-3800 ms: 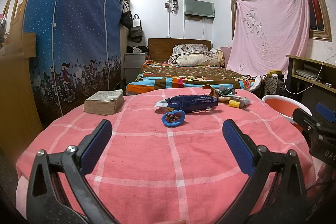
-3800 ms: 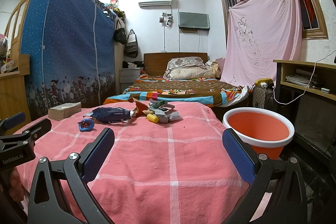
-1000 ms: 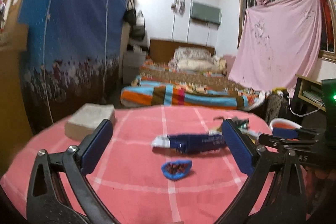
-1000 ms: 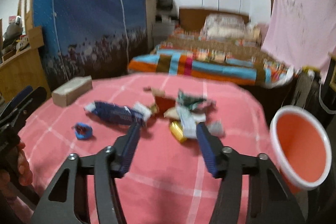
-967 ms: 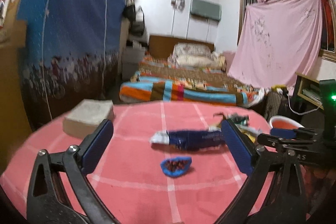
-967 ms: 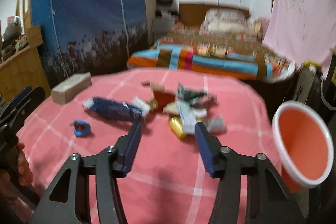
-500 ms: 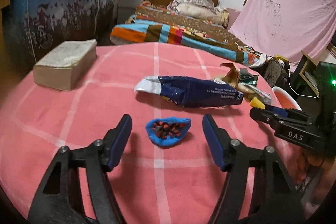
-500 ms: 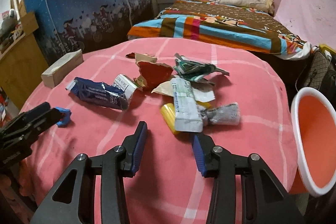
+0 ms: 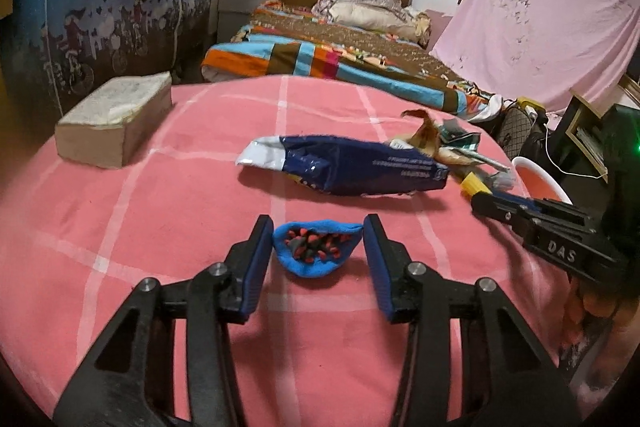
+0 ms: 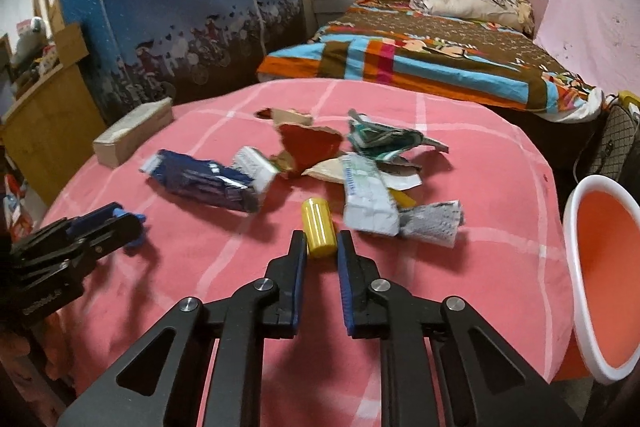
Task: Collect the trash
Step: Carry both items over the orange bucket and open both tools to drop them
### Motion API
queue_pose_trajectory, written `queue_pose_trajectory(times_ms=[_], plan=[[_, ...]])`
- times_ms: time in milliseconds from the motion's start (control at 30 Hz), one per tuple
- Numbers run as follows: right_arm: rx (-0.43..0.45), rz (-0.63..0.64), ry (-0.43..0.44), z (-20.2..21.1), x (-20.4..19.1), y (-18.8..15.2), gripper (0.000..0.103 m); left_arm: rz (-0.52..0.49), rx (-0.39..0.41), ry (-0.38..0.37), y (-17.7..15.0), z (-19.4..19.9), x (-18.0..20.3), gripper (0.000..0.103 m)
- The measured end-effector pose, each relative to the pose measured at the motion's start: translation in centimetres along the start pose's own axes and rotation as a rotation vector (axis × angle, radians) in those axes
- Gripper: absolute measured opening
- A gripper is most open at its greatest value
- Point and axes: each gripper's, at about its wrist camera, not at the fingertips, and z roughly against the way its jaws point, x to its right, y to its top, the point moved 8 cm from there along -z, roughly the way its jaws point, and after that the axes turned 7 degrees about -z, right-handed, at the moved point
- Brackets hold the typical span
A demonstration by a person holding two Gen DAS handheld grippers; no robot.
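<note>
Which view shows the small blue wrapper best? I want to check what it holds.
The left wrist view: the small blue wrapper lies open between the closing left gripper, showing red and dark bits. In the right wrist view only a blue edge peeks past that gripper.

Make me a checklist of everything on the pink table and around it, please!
Surface: pink checked cloth.
Job's things: blue wrapper; yellow tube; navy packet; torn paper pile; orange bin.
Clutter: tissue box.
Grippers: left gripper jaws closing either side of the blue wrapper; right gripper jaws closing about the yellow tube.
Cables: white cable by the shelf.
Surroundings: bed, pink sheet.
</note>
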Motion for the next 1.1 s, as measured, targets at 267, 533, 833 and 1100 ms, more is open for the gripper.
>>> queue_pose_trajectory(times_ms=[267,533,833,1100], plan=[[0.314,-0.006,0.017,6.3,-0.6,1.2,0.013,-0.043,0.155,-0.063,3.3,2.0,3.1,0.026],[0.689,-0.047,-0.160,13.8,3.7,4.4,0.013,-0.218,0.395,-0.165,9.0,4.1,11.0,0.026],[0.797,-0.181,-0.391,16.3,13.7,4.3,0.013,-0.392,0.466,-0.335,12.4,2.2,21.5,0.027],[0.720,-0.348,-0.523,16.6,21.6,0.8,0.013,-0.414,0.281,-0.475,11.6,-2.7,29.3,0.027]])
